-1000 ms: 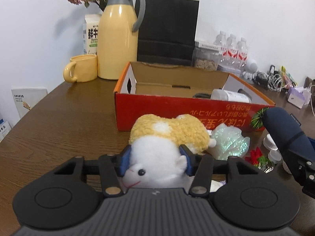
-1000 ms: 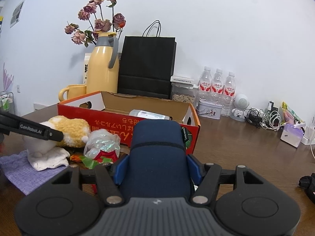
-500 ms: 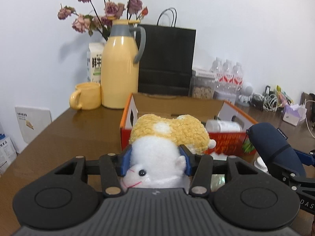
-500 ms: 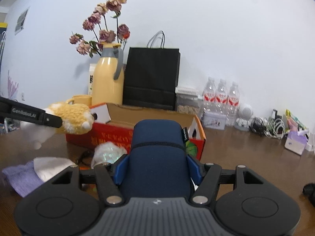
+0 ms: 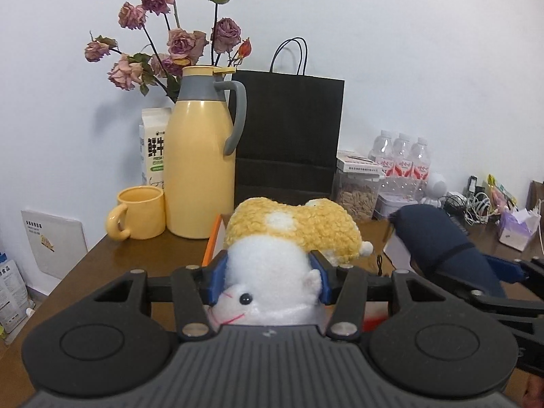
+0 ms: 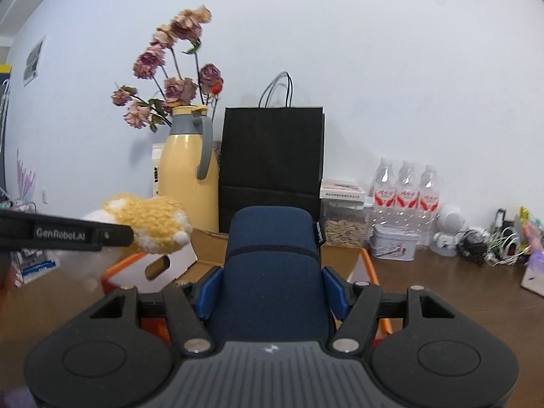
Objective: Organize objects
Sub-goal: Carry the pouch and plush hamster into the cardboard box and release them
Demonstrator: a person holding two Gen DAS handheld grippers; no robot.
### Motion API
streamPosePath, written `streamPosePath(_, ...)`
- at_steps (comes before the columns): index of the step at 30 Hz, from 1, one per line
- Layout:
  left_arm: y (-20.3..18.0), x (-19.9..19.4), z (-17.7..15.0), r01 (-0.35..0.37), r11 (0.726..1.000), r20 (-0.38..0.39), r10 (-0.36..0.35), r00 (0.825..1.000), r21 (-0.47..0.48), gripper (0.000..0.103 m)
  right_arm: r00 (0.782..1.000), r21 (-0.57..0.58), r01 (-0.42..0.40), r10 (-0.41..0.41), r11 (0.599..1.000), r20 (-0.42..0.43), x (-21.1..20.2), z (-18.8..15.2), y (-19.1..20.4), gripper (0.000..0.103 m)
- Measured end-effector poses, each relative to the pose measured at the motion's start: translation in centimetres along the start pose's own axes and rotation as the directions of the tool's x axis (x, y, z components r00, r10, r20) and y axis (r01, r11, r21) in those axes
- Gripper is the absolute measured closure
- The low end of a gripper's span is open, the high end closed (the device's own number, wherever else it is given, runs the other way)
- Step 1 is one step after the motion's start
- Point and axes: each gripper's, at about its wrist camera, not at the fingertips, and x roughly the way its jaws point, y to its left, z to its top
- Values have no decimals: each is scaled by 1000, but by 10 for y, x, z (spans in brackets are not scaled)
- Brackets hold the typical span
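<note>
My left gripper (image 5: pixel 268 277) is shut on a white and yellow plush toy (image 5: pixel 292 234), which it holds in the air above the near left end of the orange cardboard box (image 5: pixel 212 243). The plush toy (image 6: pixel 149 221) and the left gripper's arm also show at the left of the right wrist view. My right gripper (image 6: pixel 273 287) is shut on a navy blue pouch (image 6: pixel 272 272), held over the orange box (image 6: pixel 369 265). The same navy pouch (image 5: pixel 438 241) appears at the right of the left wrist view. Most of the box is hidden behind both held things.
Behind the box stand a yellow thermos jug (image 5: pixel 200 170) with dried roses, a yellow mug (image 5: pixel 139 217), a milk carton (image 5: pixel 153 149) and a black paper bag (image 5: pixel 289 136). A seed jar (image 5: pixel 357 193), water bottles (image 5: pixel 403 159), a tin (image 6: pixel 394 244) and tangled cables (image 6: pixel 489 241) line the back right.
Both grippers have risen from table height with their loads. The plush toy and the navy pouch now hang over the orange box, whose red front has dropped out of view.
</note>
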Motion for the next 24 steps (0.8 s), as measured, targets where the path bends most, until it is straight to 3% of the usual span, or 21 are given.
streamPosePath(7,-9,53,12,-26,1000,-38,26,999,-6,52,994,108,10,2,994,-111,73,19,-10,41)
streamPosePath(11,-10,84,13,-69,998,-73,68,995,-15,52,987,106,47,-30,993,-160,106,22,-13,41)
streamPosePath(16,-10,106,4,-111,994,-104,109,989,-10,52,977,113,69,-44,991,-208,133,12,-24,41)
streamPosePath(20,-10,111,-3,-99,995,-112,98,989,-5,50,973,127,70,-40,989,-228,139,7,-30,40)
streamPosePath(22,-8,107,-4,-97,995,-82,95,992,-23,43,972,122,79,-50,989,-230,139,6,-31,37)
streamPosePath(23,-7,103,-4,-98,995,-58,97,994,-25,24,971,120,82,-52,989,-233,138,5,-31,34)
streamPosePath(24,-7,100,-4,-105,994,-36,104,994,-23,0,971,120,86,-57,989,-231,136,5,-31,19)
